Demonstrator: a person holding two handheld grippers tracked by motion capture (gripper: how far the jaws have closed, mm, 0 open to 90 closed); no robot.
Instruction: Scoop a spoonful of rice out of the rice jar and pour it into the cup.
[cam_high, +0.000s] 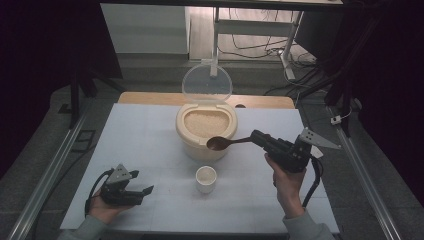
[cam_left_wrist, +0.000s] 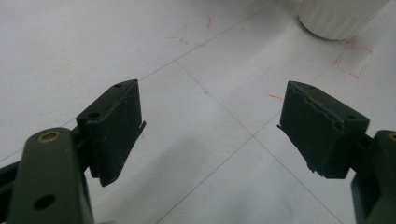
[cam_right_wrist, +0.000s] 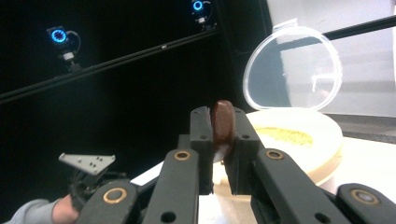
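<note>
Spoon (cam_high: 226, 143), brown, apparently empty: clamped in right gripper (cam_high: 256, 137) over rice container (cam_high: 205, 131); left gripper (cam_high: 141, 183) gaped wide, empty.

On the surface (cam_high: 150, 145), the cup (cam_high: 206, 179) stands before the container (cam_high: 206, 131); the spoon (cam_high: 227, 143) hangs between them.

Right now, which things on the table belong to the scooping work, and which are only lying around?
In use:
- wooden spoon, clamped in the right tongs
- open container of grain with clear lid raised
- small white cup

Idle:
- left tongs, open, holding nothing
- red marks on the table
</note>
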